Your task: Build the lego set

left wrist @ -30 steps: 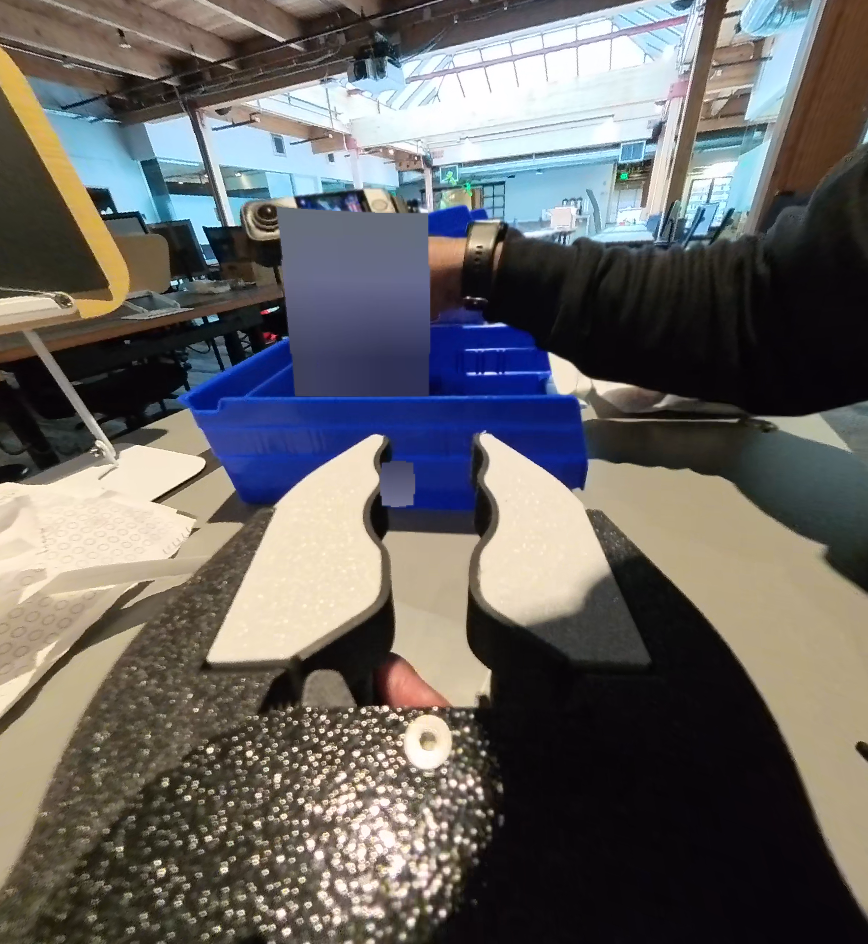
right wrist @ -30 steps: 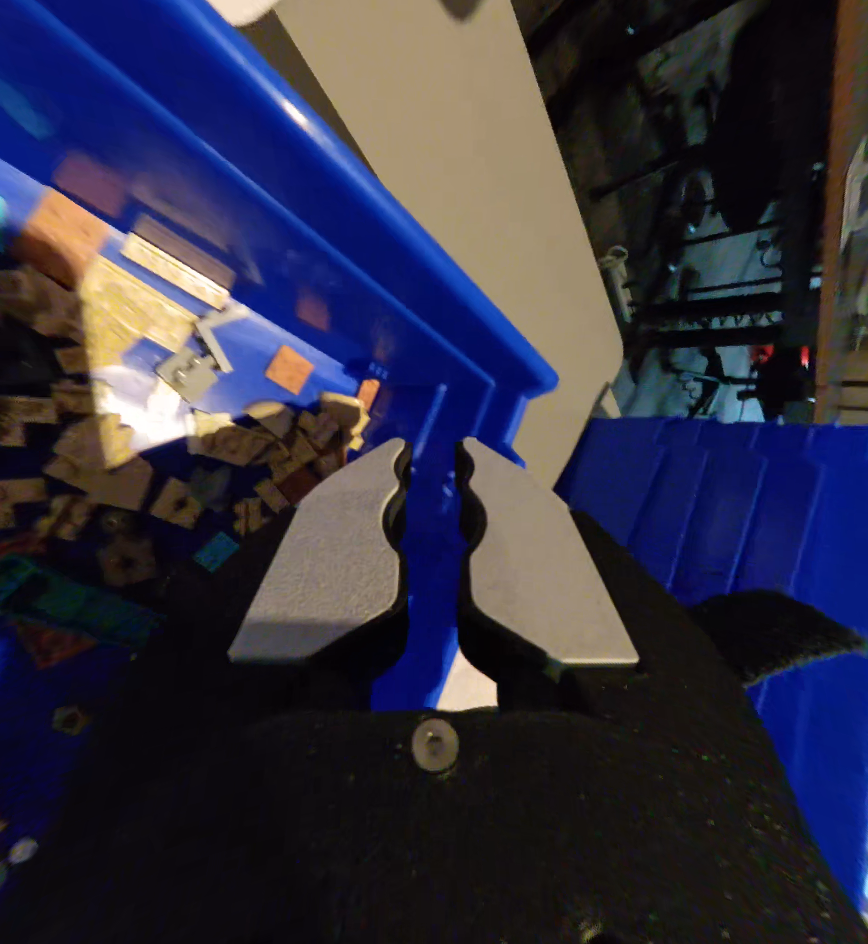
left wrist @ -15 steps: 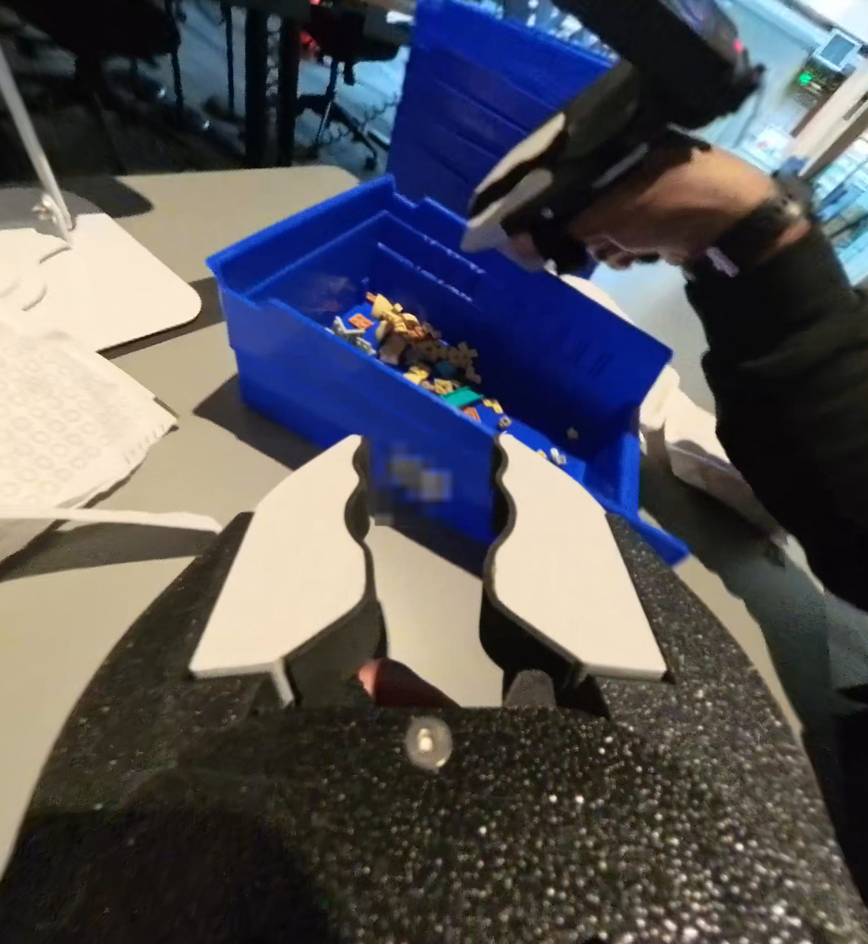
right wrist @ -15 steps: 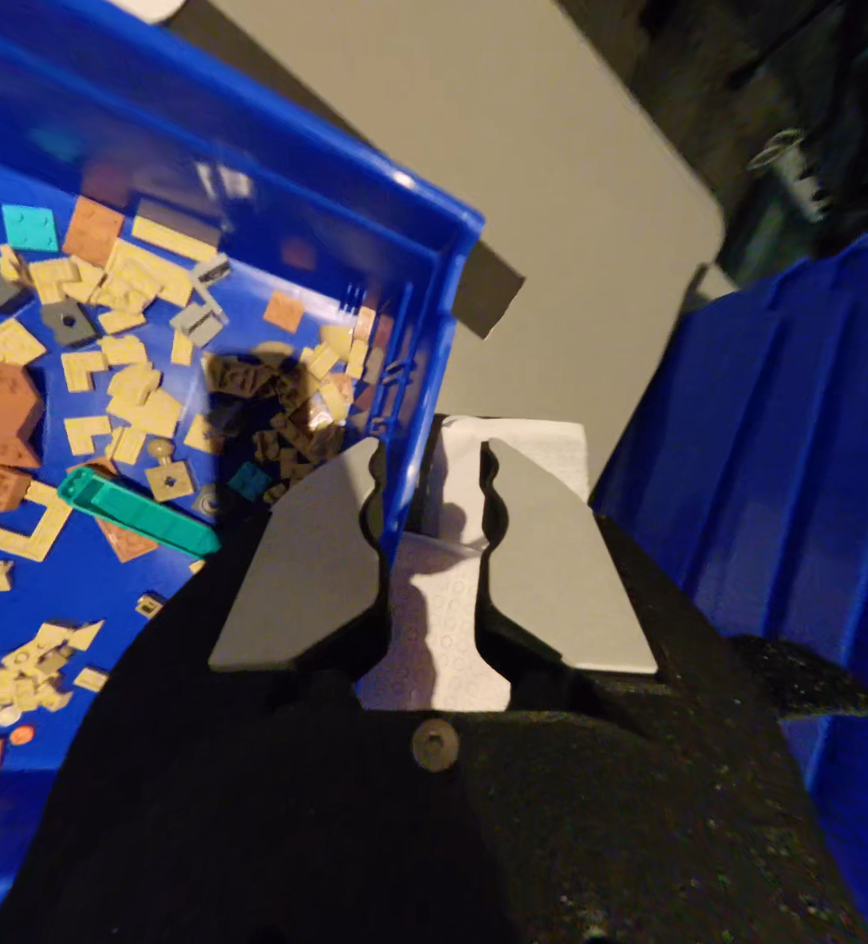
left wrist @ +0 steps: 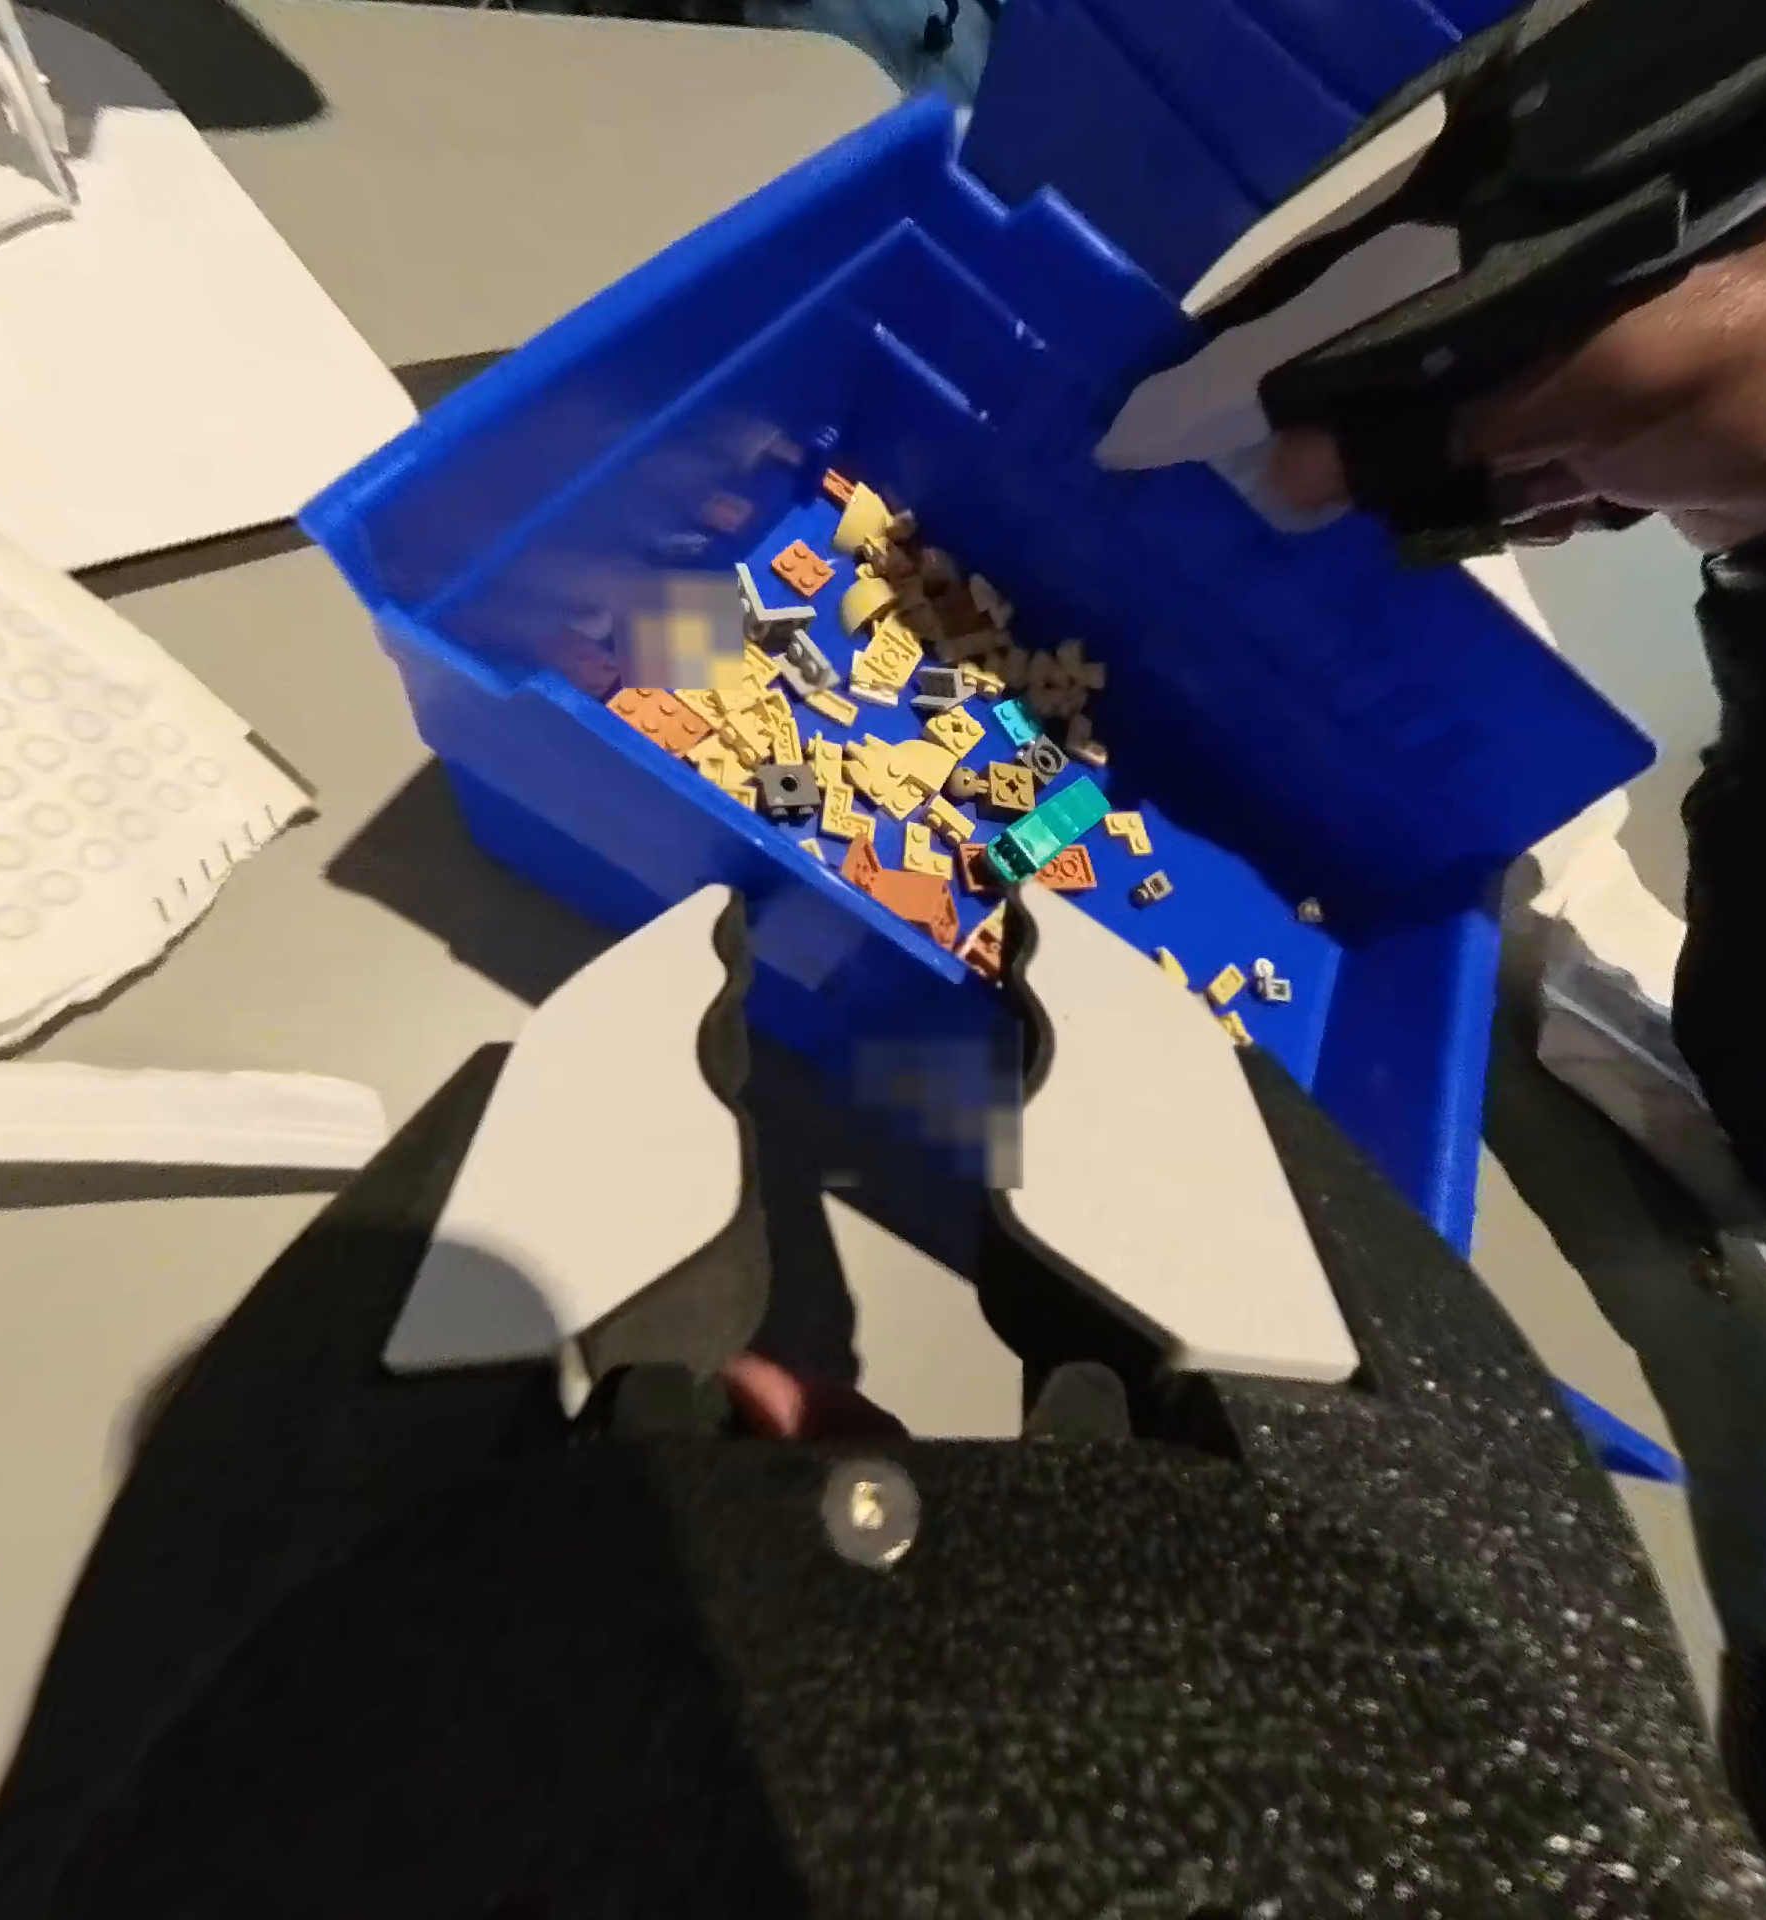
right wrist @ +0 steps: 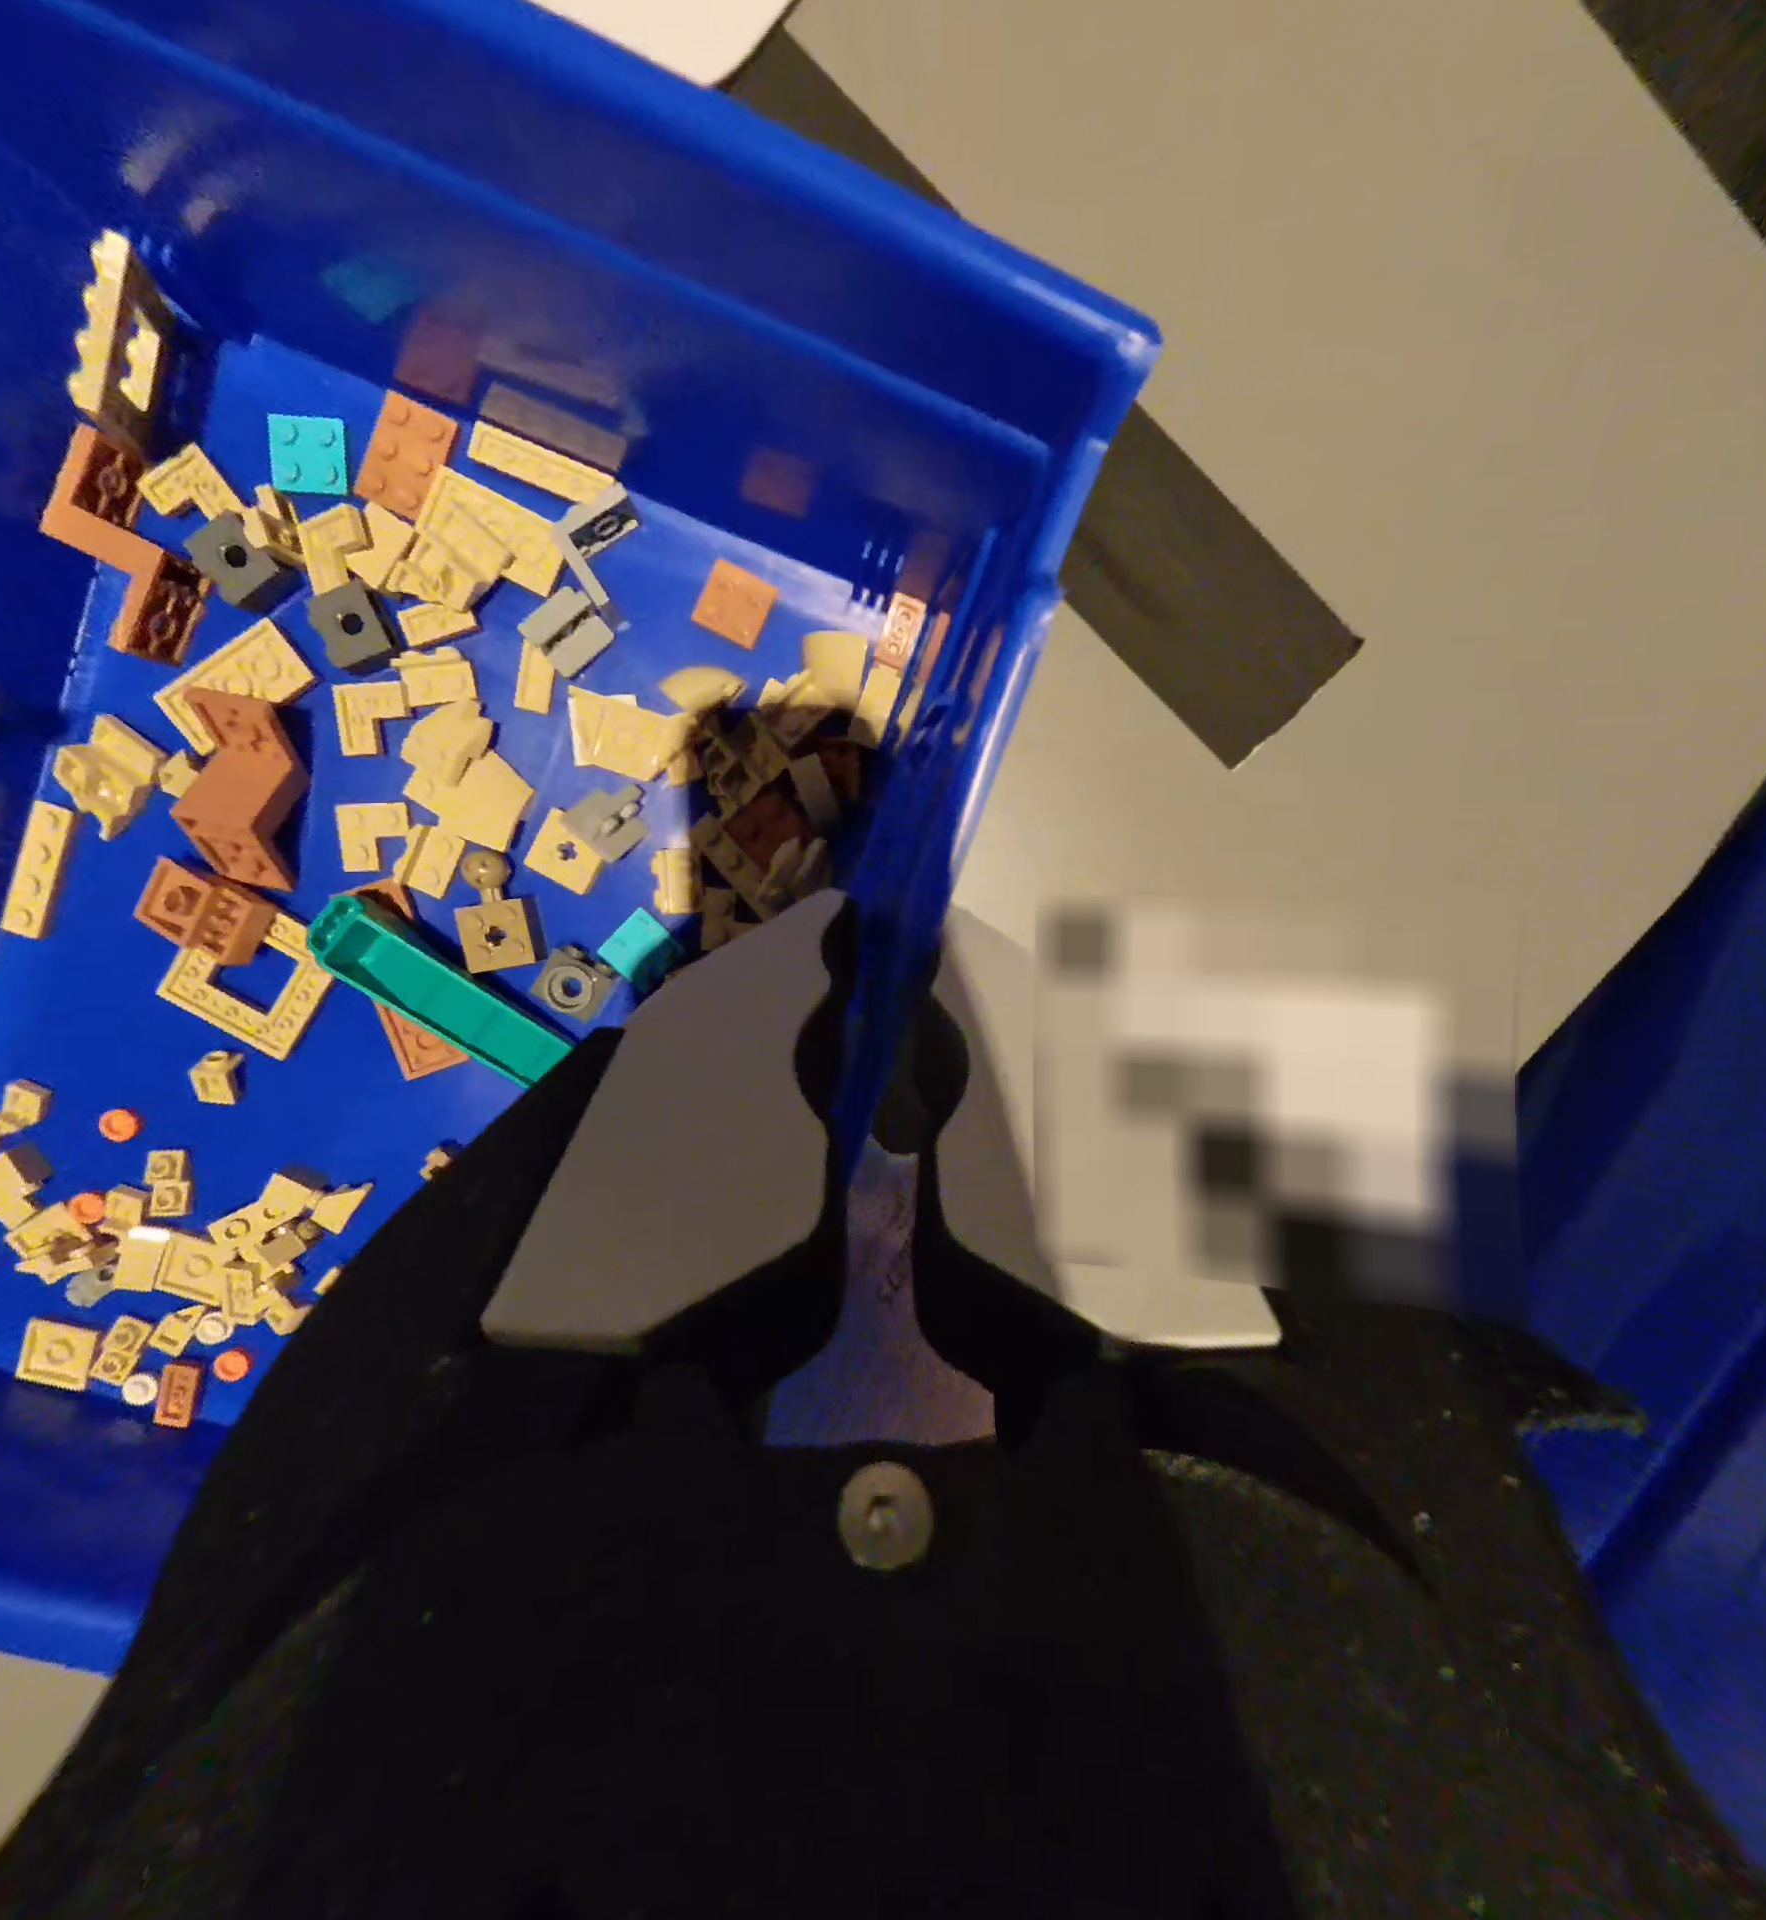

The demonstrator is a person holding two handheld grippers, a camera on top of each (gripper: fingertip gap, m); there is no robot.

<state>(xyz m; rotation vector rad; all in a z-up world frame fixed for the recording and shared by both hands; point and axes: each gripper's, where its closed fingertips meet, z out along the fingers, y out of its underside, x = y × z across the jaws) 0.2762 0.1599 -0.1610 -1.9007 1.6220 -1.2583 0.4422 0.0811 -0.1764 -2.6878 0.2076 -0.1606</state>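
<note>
A blue bin (left wrist: 1326, 727) on the grey table holds several loose lego pieces (left wrist: 889, 727), mostly tan, with brown, orange and grey ones and a long teal piece (left wrist: 1050, 826). My left gripper (left wrist: 871, 914) is open and empty, just above the bin's near wall. My right gripper (right wrist: 889, 925) straddles the bin's side wall (right wrist: 1004, 665), with the jaws closed narrowly on it. It also shows in the left wrist view (left wrist: 1149, 379) at the bin's far wall. The pieces (right wrist: 443, 727) and the teal piece (right wrist: 443, 997) lie left of it.
A second blue bin (left wrist: 1170, 104) stands behind the first and shows at the right of the right wrist view (right wrist: 1689, 1039). A white board (left wrist: 79, 312) and dimpled white paper (left wrist: 27, 779) lie to the left. A person's hand (left wrist: 1637, 364) holds the right gripper. Spacing between my two grippers at the tips: around 20 centimetres.
My left gripper has tipped down, come closer to the bin and opened wider. My right gripper has come down onto the bin's wall and its jaws have narrowed on it.
</note>
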